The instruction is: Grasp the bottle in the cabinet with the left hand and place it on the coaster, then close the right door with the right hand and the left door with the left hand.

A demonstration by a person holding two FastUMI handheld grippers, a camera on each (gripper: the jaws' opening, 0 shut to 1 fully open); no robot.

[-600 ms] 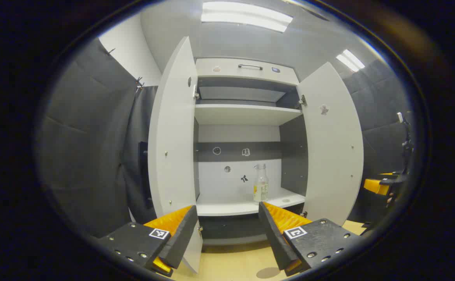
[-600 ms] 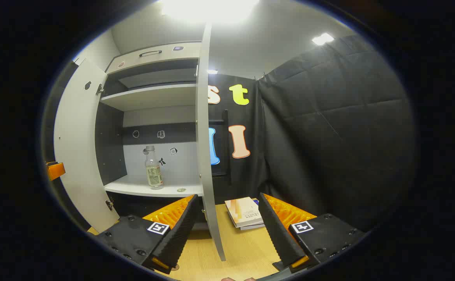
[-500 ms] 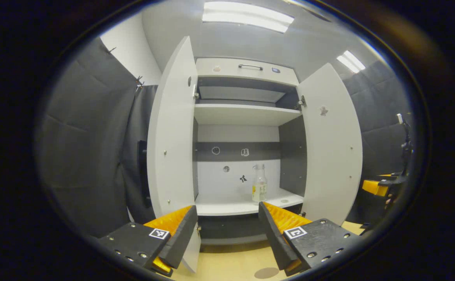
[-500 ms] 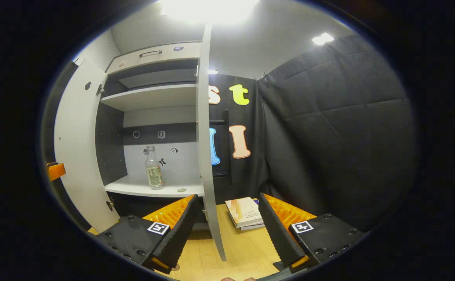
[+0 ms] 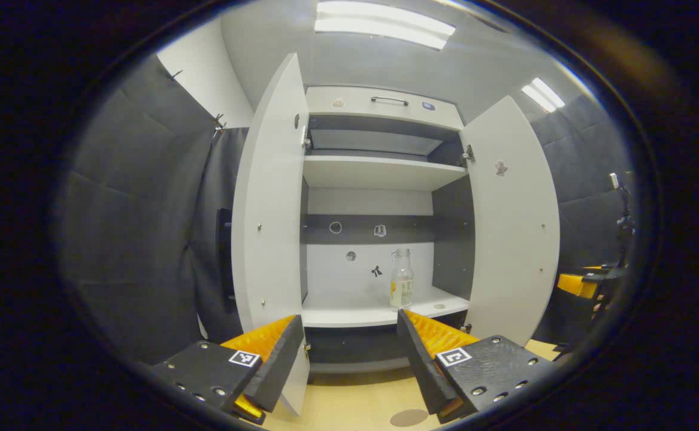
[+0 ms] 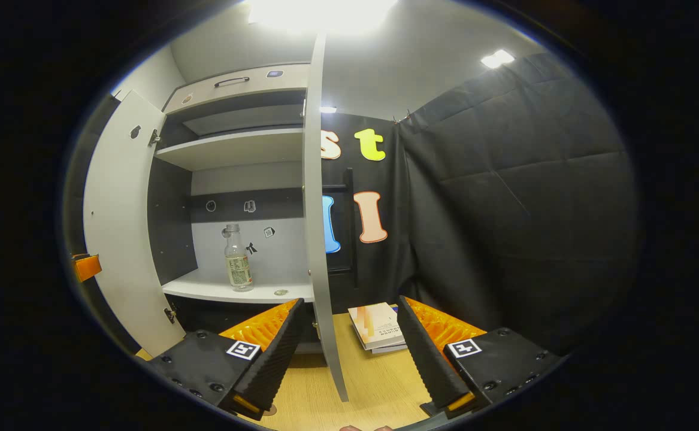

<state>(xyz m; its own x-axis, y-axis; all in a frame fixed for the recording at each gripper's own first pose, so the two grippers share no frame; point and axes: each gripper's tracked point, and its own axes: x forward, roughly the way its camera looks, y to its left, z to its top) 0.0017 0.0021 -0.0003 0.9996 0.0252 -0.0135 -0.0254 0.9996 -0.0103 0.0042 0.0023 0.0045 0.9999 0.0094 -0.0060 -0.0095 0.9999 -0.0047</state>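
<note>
A clear bottle [image 5: 401, 279] with a pale label stands upright on the lower shelf [image 5: 349, 312] of the white cabinet, toward its right side. The left door [image 5: 271, 209] and the right door [image 5: 514, 221] both stand open. My left gripper [image 5: 348, 316] is open and empty, in front of the cabinet and well short of the bottle. A round brown coaster [image 5: 408, 418] lies on the wooden table below it. My right gripper [image 6: 350, 301] is open and empty, astride the edge of the right door [image 6: 313, 239]. The bottle [image 6: 238, 266] shows in the right gripper view too.
A small stack of books [image 6: 379, 326] lies on the wooden table [image 6: 367, 383] right of the cabinet. A small round object [image 5: 439, 306] sits on the shelf near the bottle. The upper shelf [image 5: 379, 173] is bare. Black padded walls close in on both sides.
The left gripper view has shifted slightly, so the cabinet and bottle sit a little higher in it. The right gripper has hardly moved. Both grippers stay open.
</note>
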